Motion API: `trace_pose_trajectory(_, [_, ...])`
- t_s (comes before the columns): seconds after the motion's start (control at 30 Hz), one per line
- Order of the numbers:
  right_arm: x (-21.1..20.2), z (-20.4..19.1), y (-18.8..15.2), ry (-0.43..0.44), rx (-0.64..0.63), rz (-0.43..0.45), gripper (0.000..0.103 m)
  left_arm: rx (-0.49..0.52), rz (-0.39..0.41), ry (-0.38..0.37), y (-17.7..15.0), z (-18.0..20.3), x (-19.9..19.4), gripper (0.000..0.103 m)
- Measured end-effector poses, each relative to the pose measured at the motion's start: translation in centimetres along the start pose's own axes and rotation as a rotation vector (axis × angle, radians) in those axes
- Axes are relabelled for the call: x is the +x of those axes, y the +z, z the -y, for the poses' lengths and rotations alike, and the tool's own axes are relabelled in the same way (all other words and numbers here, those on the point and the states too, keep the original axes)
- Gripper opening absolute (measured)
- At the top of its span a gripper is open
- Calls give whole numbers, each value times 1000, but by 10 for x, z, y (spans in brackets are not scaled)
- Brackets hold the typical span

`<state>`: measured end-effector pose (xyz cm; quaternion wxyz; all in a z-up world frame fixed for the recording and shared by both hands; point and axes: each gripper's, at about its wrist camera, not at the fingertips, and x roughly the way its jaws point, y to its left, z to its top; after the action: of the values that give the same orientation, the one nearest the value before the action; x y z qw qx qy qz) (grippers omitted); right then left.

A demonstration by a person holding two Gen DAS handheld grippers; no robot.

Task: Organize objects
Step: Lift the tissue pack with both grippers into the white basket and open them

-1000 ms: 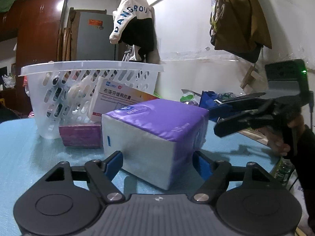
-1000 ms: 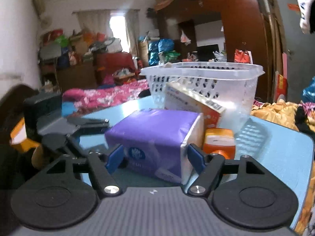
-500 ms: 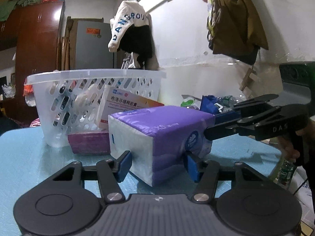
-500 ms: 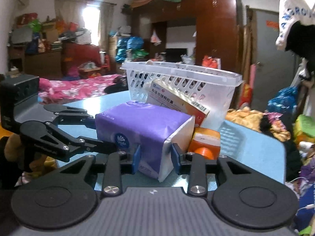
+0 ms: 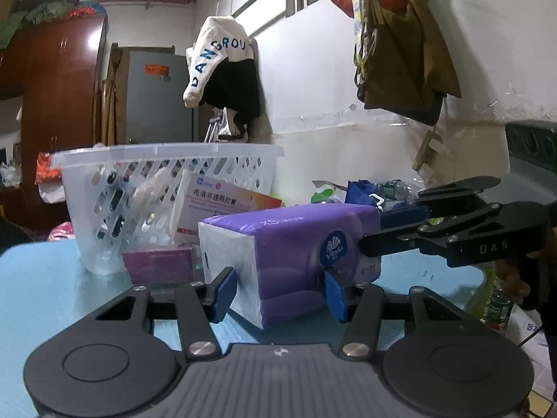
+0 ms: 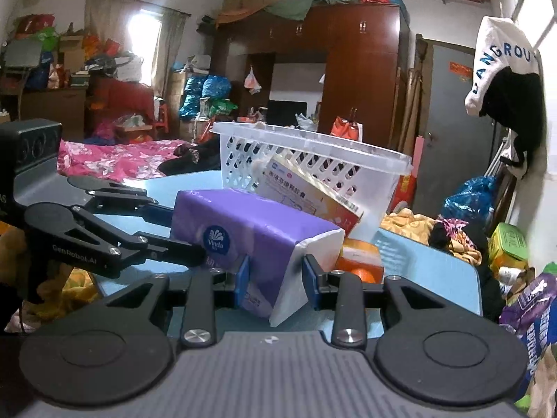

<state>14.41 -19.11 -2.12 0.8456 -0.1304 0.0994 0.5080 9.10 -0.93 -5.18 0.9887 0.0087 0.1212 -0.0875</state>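
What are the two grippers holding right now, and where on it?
Both grip the purple tissue pack: the left gripper is closing across one end, and the right gripper clamps the other end's white-edged corner.

Both grippers have black metal arms with silver screws and blue pads. The left gripper (image 5: 280, 291) has a grey ribbed body. The right gripper (image 6: 276, 280) looks the same, and white letters mark the arms.

The purple-and-white tissue pack (image 5: 292, 254) lies on its side on the blue table, just in front of the white slotted basket (image 5: 167, 188), with a medicine box (image 5: 222, 209) leaning against that basket.
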Motion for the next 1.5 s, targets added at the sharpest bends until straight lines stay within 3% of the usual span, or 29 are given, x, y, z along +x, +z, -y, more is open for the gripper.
trace_pose_trajectory(0.23, [-7, -22, -3, -77, -15, 60, 36, -44, 26, -30, -4, -9, -4, 57])
trace_pose_trajectory(0.43, [-18, -31, 6, -105, -51, 112, 36, 12, 99, 5, 1, 3, -20, 56])
trace_pose_trajectory(0.83, [-19, -34, 63, -158, -127, 204, 36, 84, 206, 59, 52, 3, -43, 57])
trace_pose_trajectory(1.17, [16, 7, 124, -163, -98, 251, 36, 176, 265, 113, 138, -26, -13, 56])
trace_pose_trajectory(1.5, [70, 37, 128, -181, -56, 174, 36, 170, 189, 124, 163, -63, 48, 56])
